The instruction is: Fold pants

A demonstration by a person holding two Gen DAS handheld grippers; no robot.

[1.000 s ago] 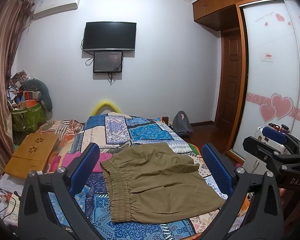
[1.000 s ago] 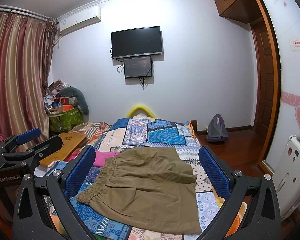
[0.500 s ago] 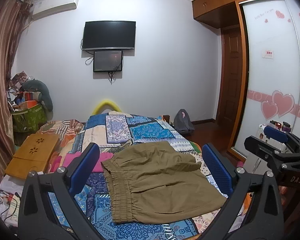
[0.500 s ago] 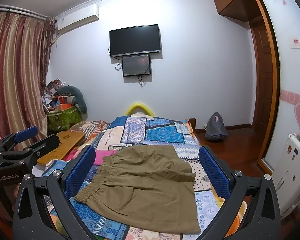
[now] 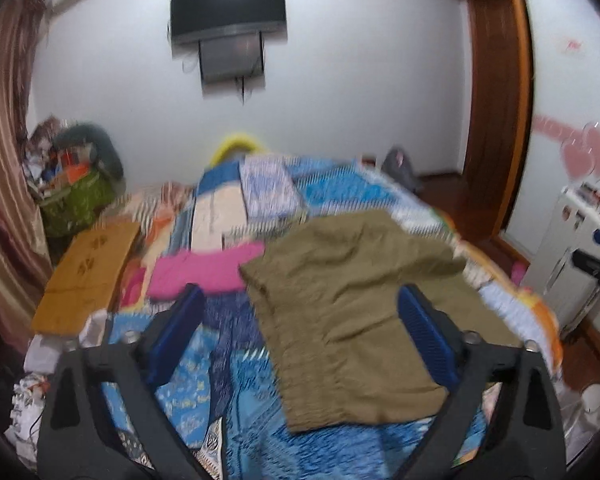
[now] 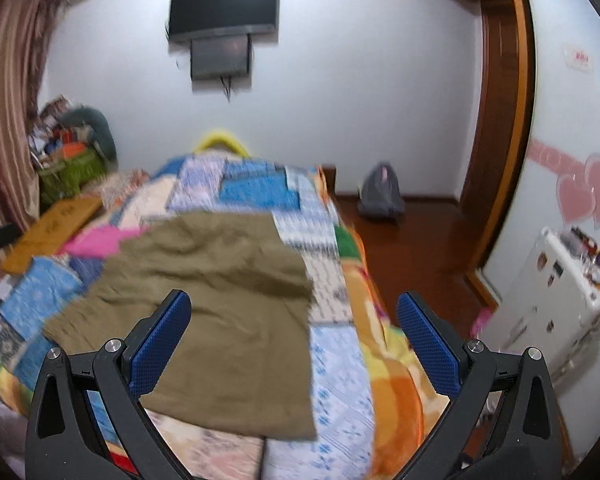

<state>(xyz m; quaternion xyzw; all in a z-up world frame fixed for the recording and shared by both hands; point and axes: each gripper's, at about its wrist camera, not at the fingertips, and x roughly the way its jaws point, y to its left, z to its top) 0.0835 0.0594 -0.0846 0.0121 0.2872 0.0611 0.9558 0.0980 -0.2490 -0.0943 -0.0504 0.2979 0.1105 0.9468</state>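
pants (image 5: 352, 312) lie mid-frame on the bed (image 5: 236, 432); a board (image 5: 86, 272) at left, tv (image 5: 228, 6) above.

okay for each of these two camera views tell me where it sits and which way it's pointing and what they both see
Left wrist: on the left gripper, aimed across the bed at the wall TV; its open blue fingers frame the olive pants.
Right wrist: on the right gripper, facing likewise, nearer the bed's right edge; open fingers.
Shared: pants, pink cloth, TV.
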